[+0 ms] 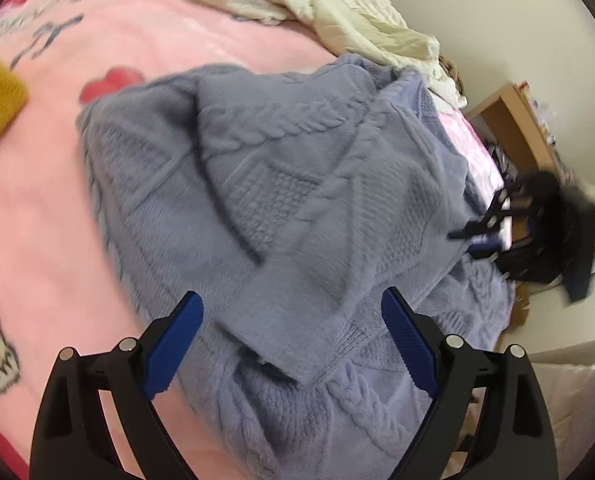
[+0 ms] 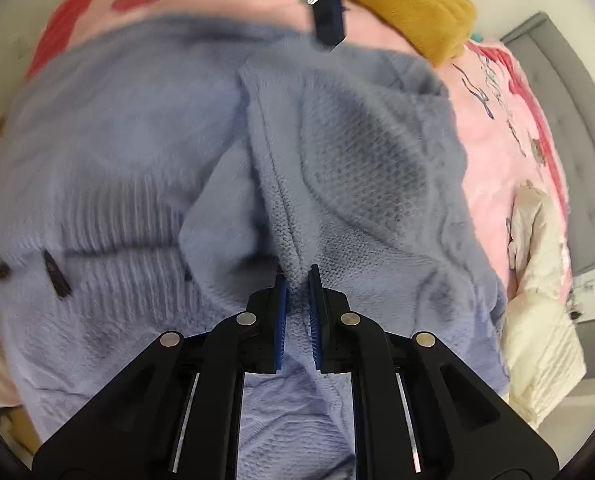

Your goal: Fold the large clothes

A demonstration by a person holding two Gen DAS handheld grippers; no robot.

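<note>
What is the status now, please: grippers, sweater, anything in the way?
Left hand-held gripper open above folded sleeve. Right hand-held gripper shut on sweater edge. Yellow cloth beside, apart.

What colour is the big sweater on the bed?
The sweater is a soft grey-blue with cable-knit patterns, clearest in the left wrist view.

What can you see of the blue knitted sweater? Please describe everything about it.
The blue sweater is a thick, soft-looking cable knit with ribbed hems, in a pale grey-blue. It lies partly folded and rumpled on the pink blanket, one sleeve laid across its body. The right gripper is shut on a raised fold of its edge, while the left gripper hangs open over the sleeve cuff. A yellow garment lies close beside it.
</note>
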